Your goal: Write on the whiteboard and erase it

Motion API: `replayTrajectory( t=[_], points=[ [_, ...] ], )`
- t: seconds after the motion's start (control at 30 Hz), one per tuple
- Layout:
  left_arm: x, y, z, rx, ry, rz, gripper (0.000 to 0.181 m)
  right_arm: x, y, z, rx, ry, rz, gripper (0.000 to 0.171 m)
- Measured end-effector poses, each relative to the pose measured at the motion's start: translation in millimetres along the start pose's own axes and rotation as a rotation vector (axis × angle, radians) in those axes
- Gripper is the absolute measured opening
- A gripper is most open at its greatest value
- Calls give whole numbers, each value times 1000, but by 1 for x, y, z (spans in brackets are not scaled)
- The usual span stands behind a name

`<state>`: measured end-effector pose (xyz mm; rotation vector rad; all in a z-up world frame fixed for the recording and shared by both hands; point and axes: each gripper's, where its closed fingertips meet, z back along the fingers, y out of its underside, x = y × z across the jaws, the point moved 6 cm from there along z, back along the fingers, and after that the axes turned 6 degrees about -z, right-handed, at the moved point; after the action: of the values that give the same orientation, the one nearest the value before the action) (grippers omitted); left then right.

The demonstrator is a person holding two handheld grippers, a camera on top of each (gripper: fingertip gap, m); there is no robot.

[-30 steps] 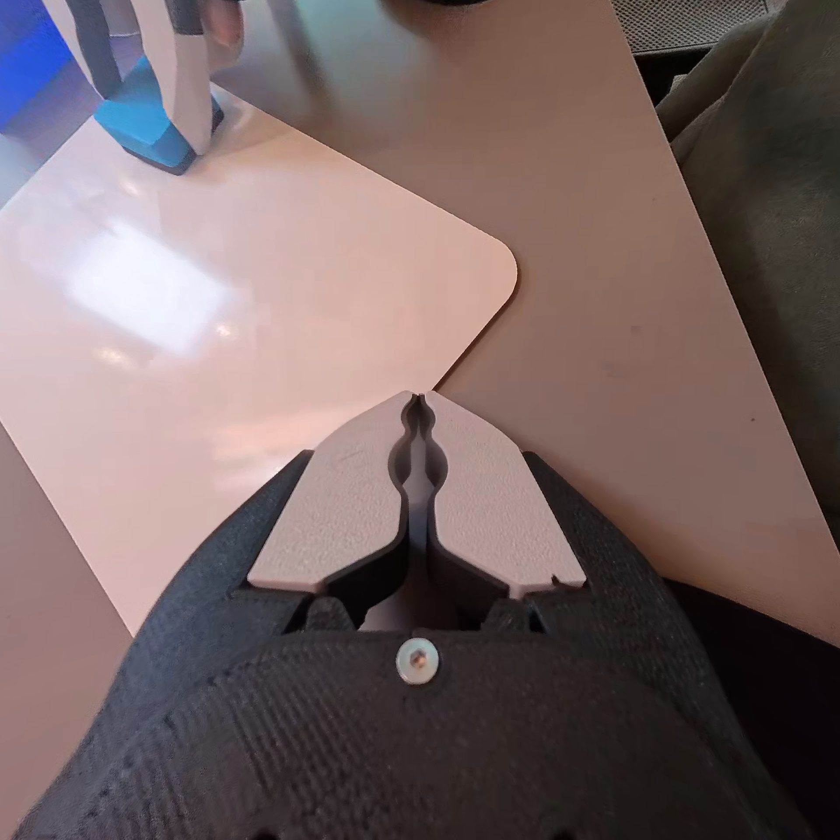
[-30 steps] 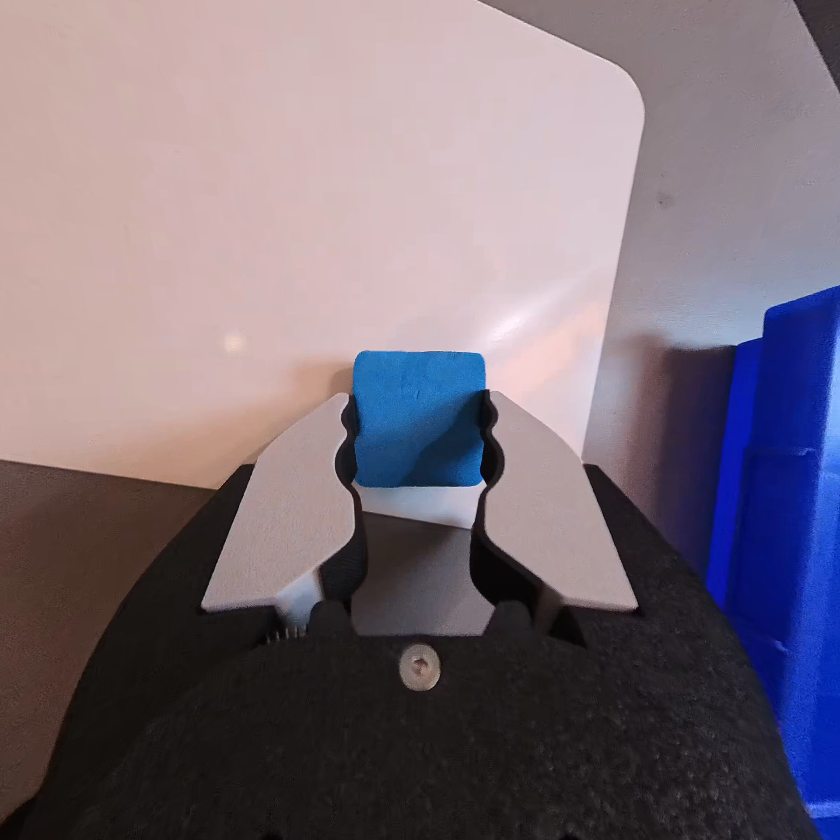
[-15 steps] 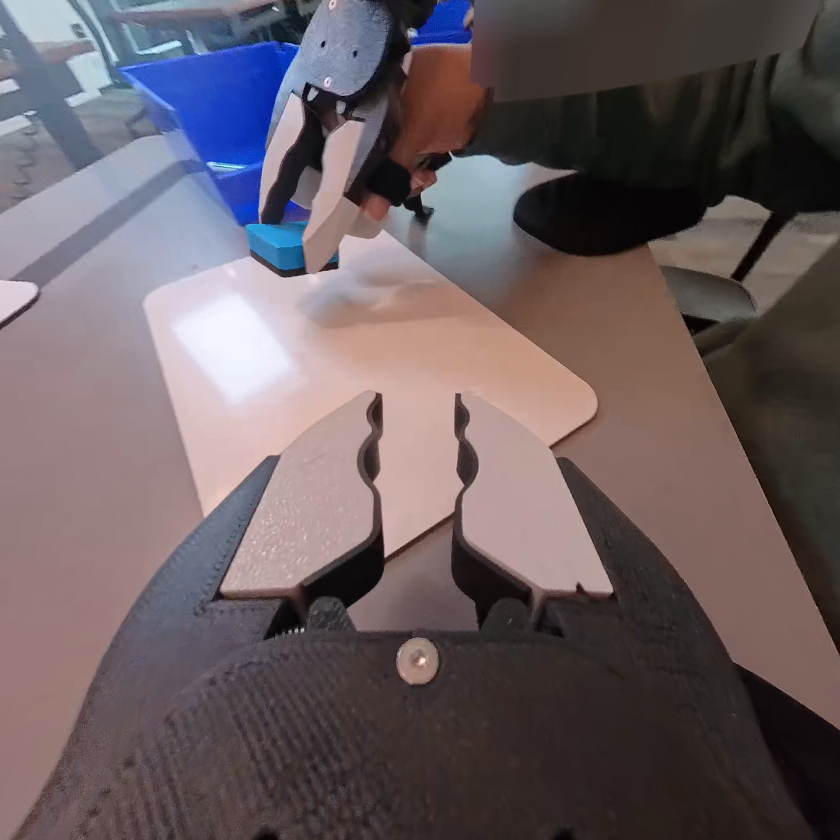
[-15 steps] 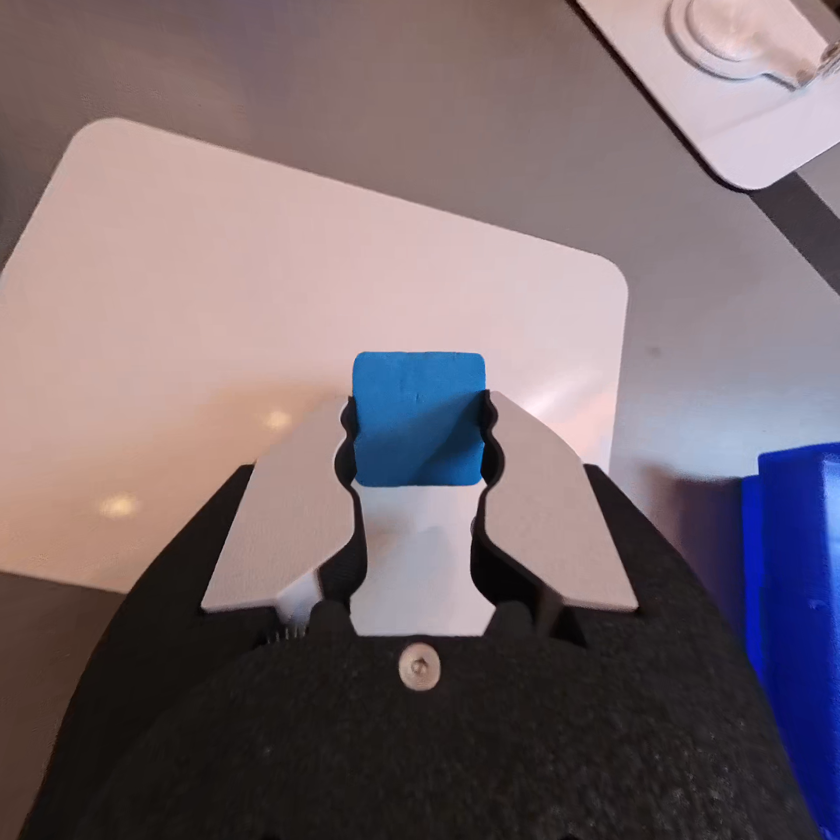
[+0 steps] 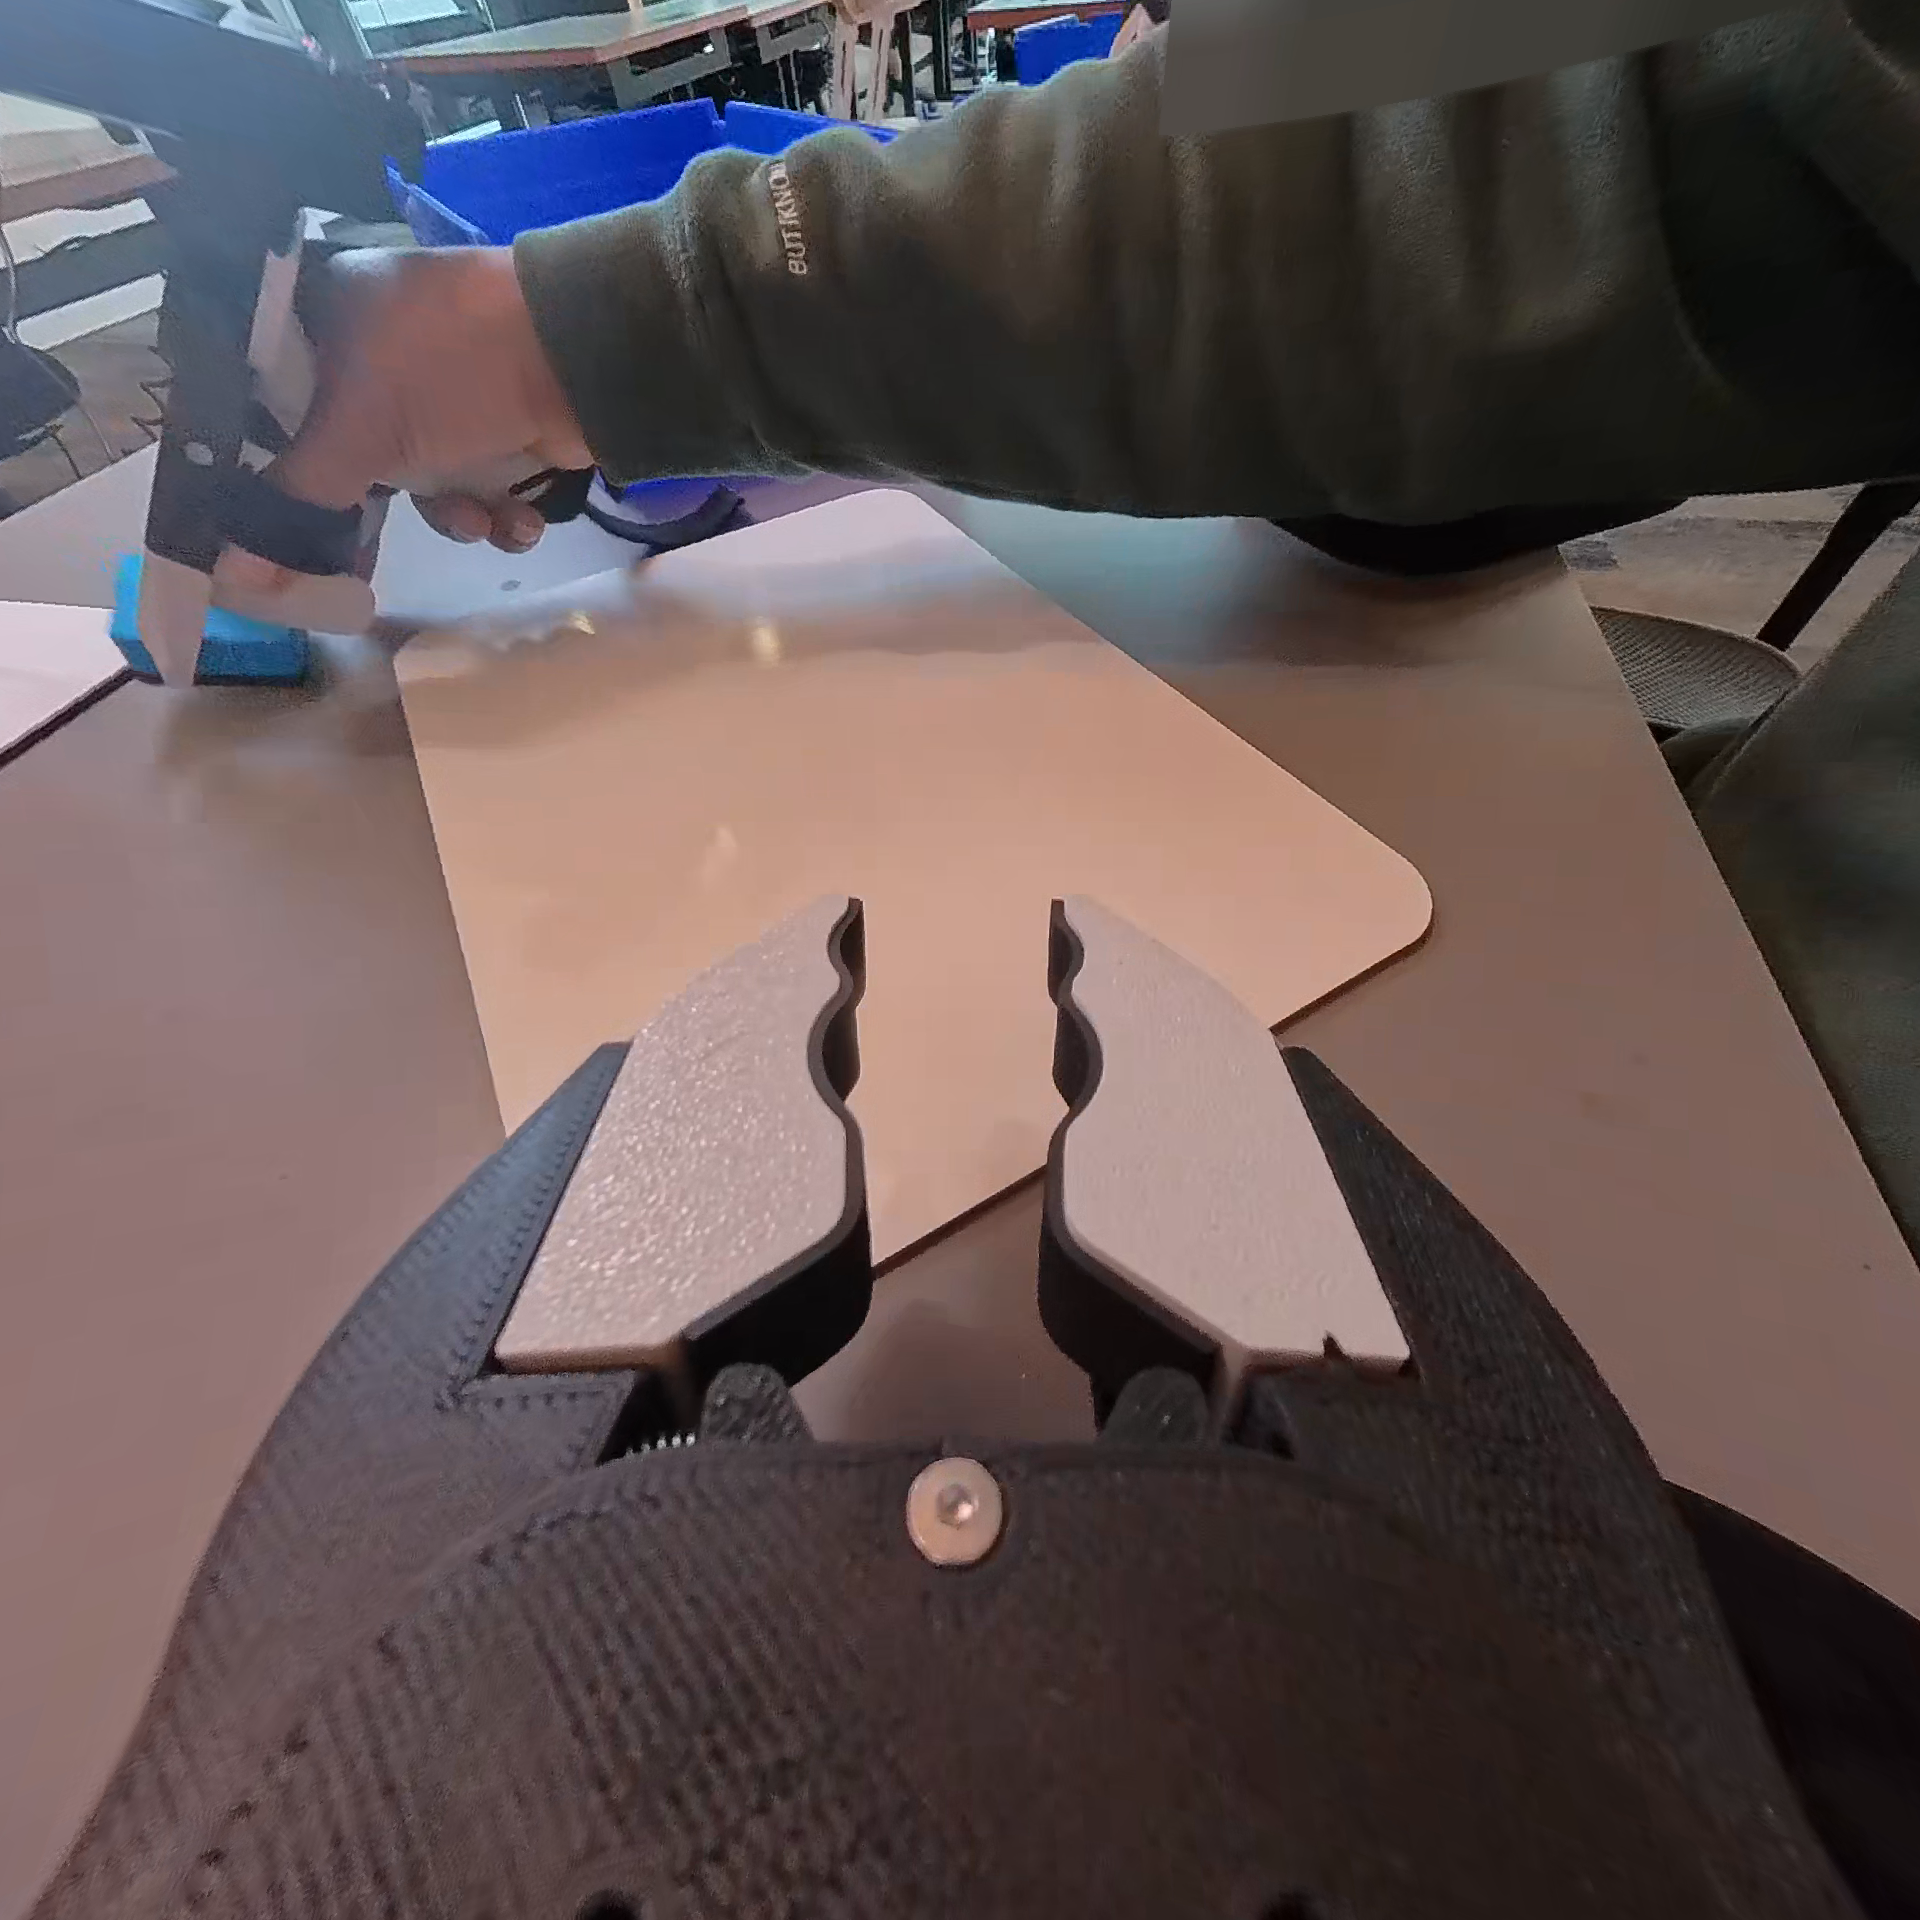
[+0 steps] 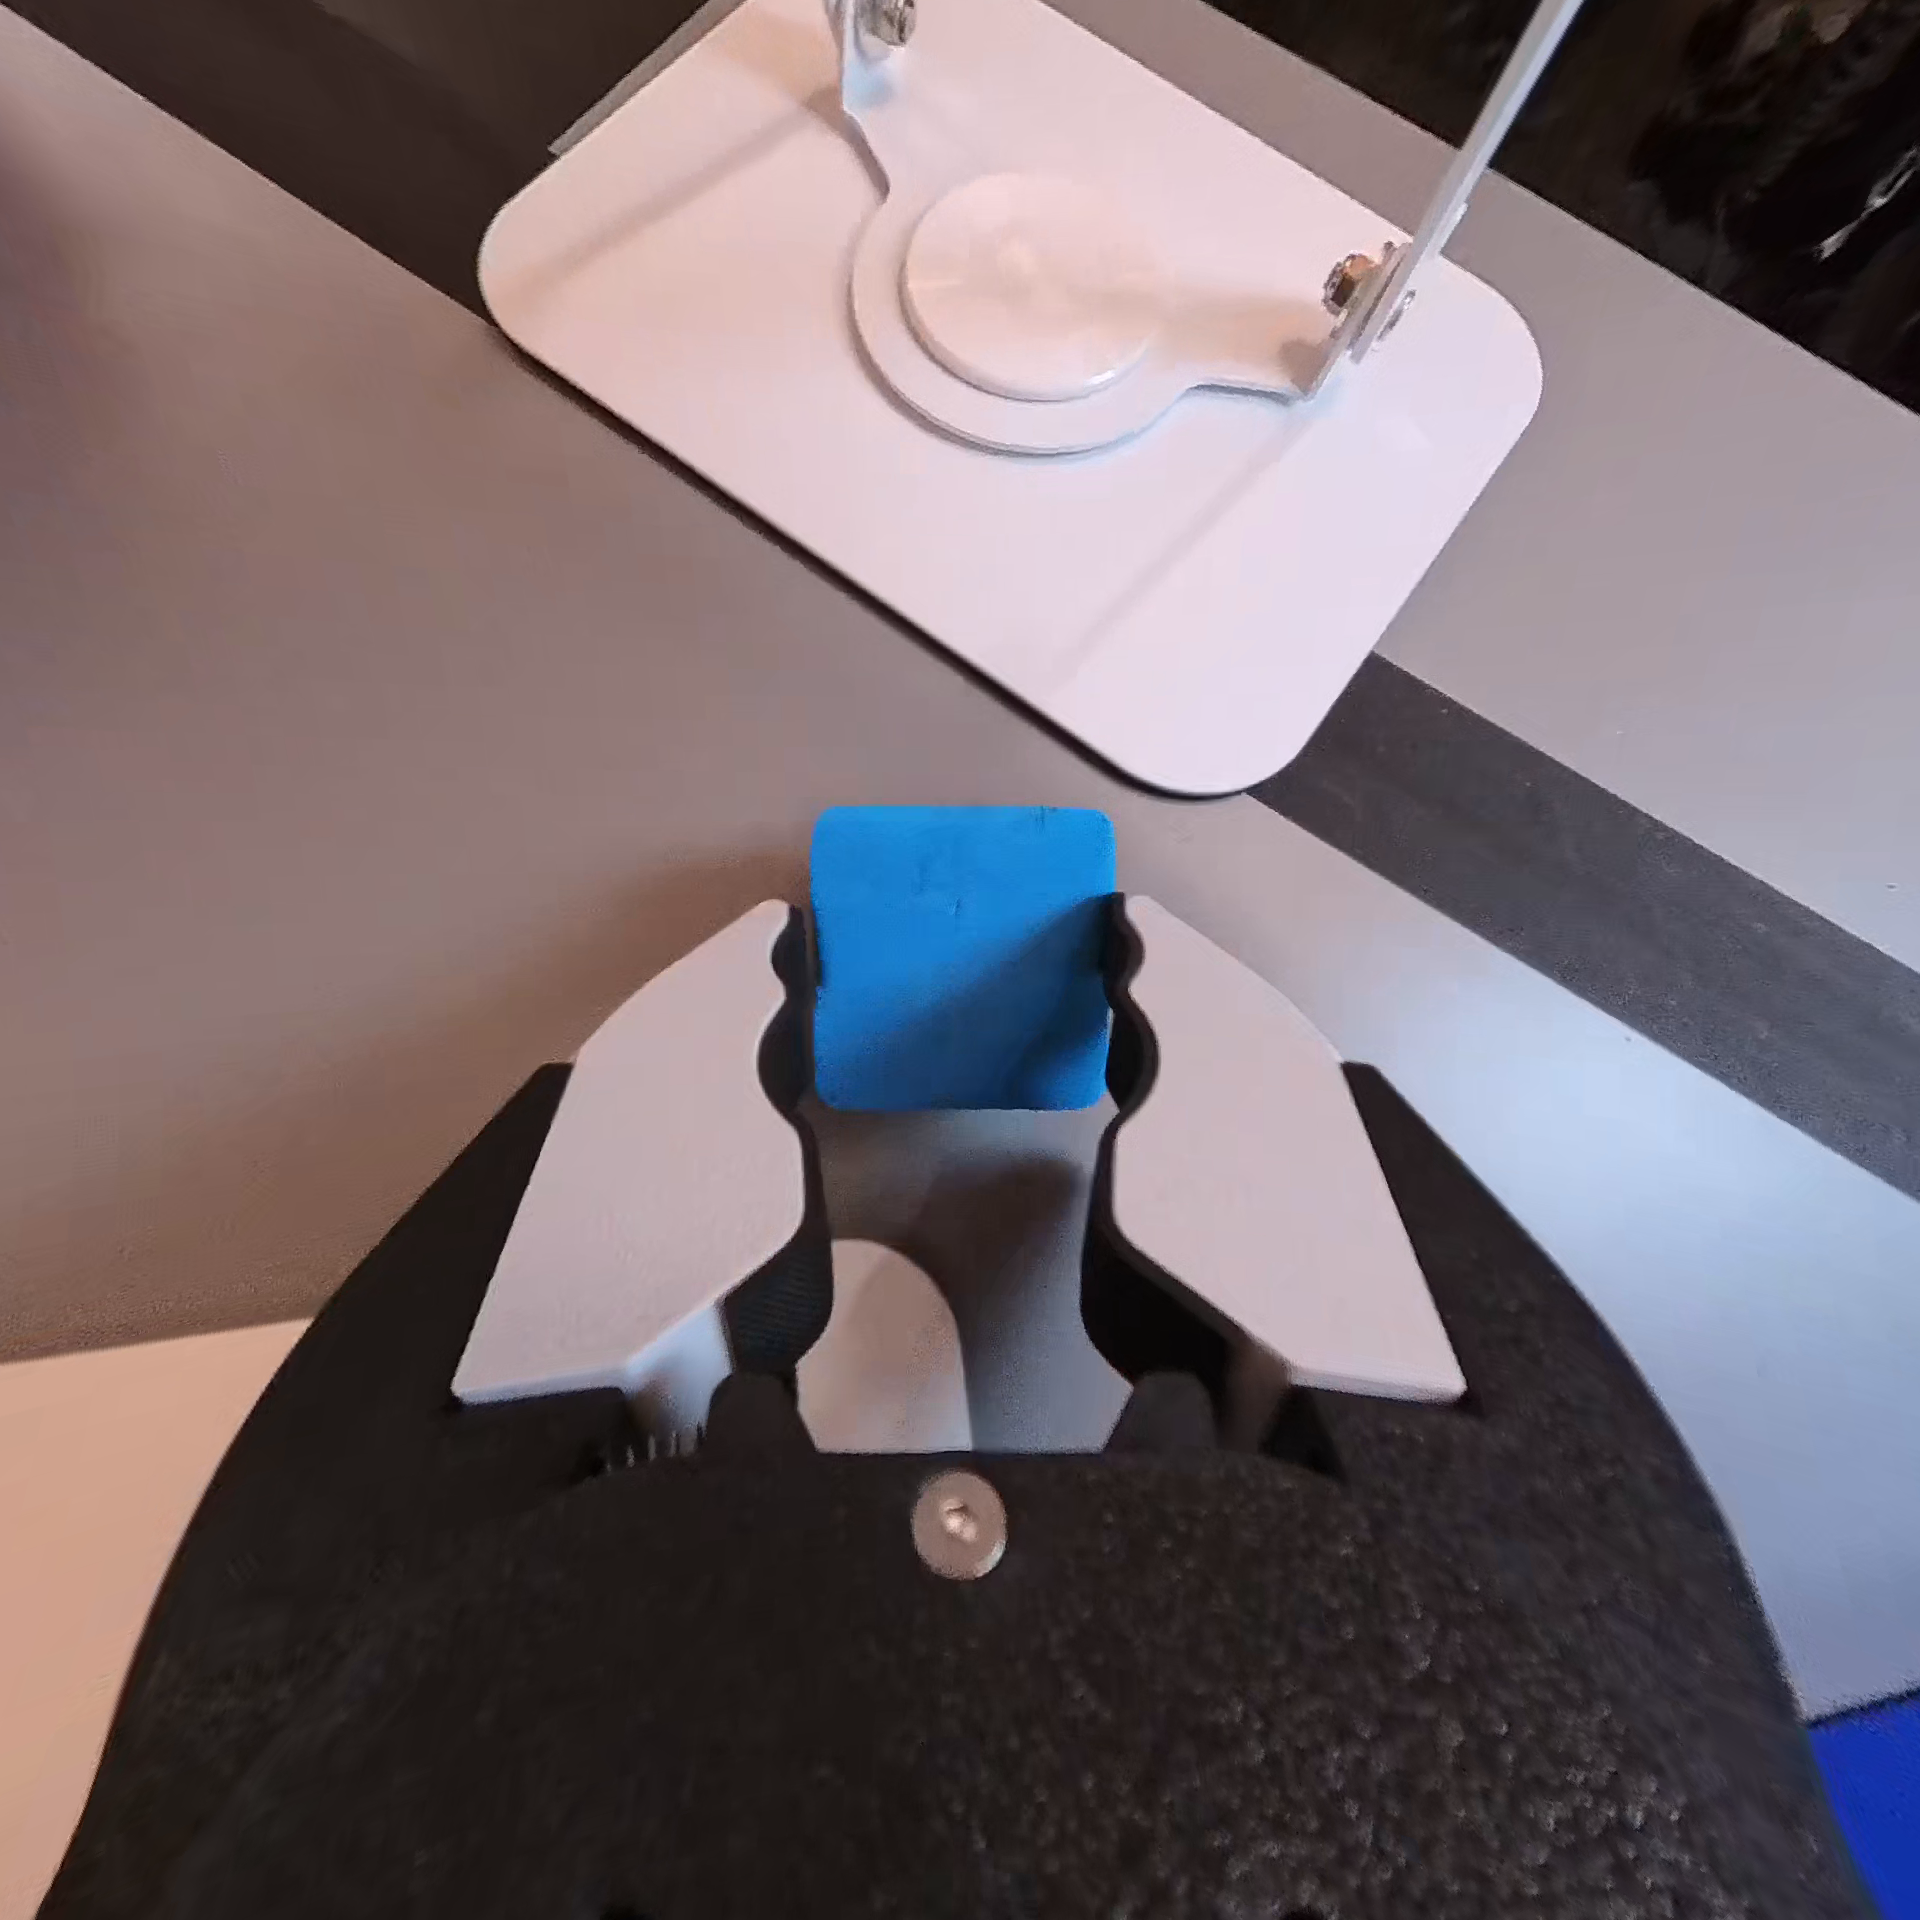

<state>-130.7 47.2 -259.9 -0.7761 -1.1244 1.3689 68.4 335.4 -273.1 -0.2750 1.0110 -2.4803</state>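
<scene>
At the bottom of the left wrist view, the left tool (image 5: 956, 925) fills the lower frame, its two grey fingers (image 5: 717, 1132) parted by a moderate gap with nothing between them. Its tips sit over the near corner of the whiteboard (image 5: 935, 769), which lies flat on the desk (image 5: 208, 987) and runs from lower centre toward the upper middle of the frame. The board's surface looks blank and glossy. Farther off, at the left edge, the right tool (image 5: 197, 623) points down at the desk just beyond the board's far left corner, clamped on the blue eraser (image 5: 249, 655). The eraser rests on or just above the desk; I cannot tell which. A hand (image 5: 416, 395) grips that tool, and a dark green sleeve (image 5: 1143, 312) crosses the upper frame from the right. Blue bins (image 5: 582, 177) stand behind the hand in the upper left.

Low in the right wrist view, the right tool (image 6: 958, 914) shows its fingers (image 6: 644, 1143) closed partway on the eraser (image 6: 961, 956), which sticks out a little past the tips at frame centre. A corner of the whiteboard (image 6: 125, 1455) shows at the lower left edge. Beyond the eraser lies bare desk (image 6: 364, 675), then a white stand base (image 6: 1091, 571) in the upper middle, its near corner just beyond the eraser and not touching it. A thin metal arm (image 6: 1475, 156) rises from the base at the upper right.
</scene>
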Motion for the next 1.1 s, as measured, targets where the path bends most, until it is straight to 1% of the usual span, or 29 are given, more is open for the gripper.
replayTrajectory(
  t=[0.03,0.1,0.17,0.27,0.33,0.4,0.47,0.57,0.63,0.7,0.73,0.77,0.83,0.9,0.97,1.0,1.03,1.07,1.1],
  points=[
    [1,0,1,-4,-4,5,34,-1,0,-4,6,-3,-8,68],
    [4,1,2,-10,-14,21,34,3,-2,0,-39,-25,3,81],
    [7,1,3,-16,-26,34,34,12,-7,16,-147,-52,47,84],
    [10,0,4,-25,-31,73,34,33,-7,55,-287,-117,115,84],
    [13,-1,7,-29,-35,105,31,46,1,87,-377,-146,179,80],
    [17,-3,11,-44,-49,130,29,57,16,120,-453,-161,251,72],
    [24,-8,19,-74,-97,140,28,65,36,147,-491,-181,303,66],
    [44,-17,39,-121,-240,112,17,67,66,173,-501,-188,353,52],
    [67,-24,63,-133,-384,96,9,65,84,182,-516,-210,339,36],
    [99,-26,92,-84,-558,92,1,59,96,184,-538,-216,308,18],
    [117,-26,108,-63,-652,96,0,55,100,184,-545,-211,295,14],
    [136,-23,122,-27,-714,137,0,53,102,184,-548,-213,284,14],
    [173,-12,140,60,-765,295,9,51,100,187,-568,-231,263,13],
    [208,4,149,119,-806,434,13,51,97,192,-609,-238,253,13],
    [240,32,153,268,-835,566,29,51,98,194,-639,-240,250,14],
    [255,49,156,362,-870,609,30,52,99,194,-643,-238,249,14],
    [266,66,158,444,-884,661,36,52,101,193,-639,-238,251,14],
    [274,81,158,494,-876,732,41,53,104,192,-630,-242,255,14],
    [280,94,158,514,-873,802,37,54,106,191,-624,-243,262,14]
  ],
)
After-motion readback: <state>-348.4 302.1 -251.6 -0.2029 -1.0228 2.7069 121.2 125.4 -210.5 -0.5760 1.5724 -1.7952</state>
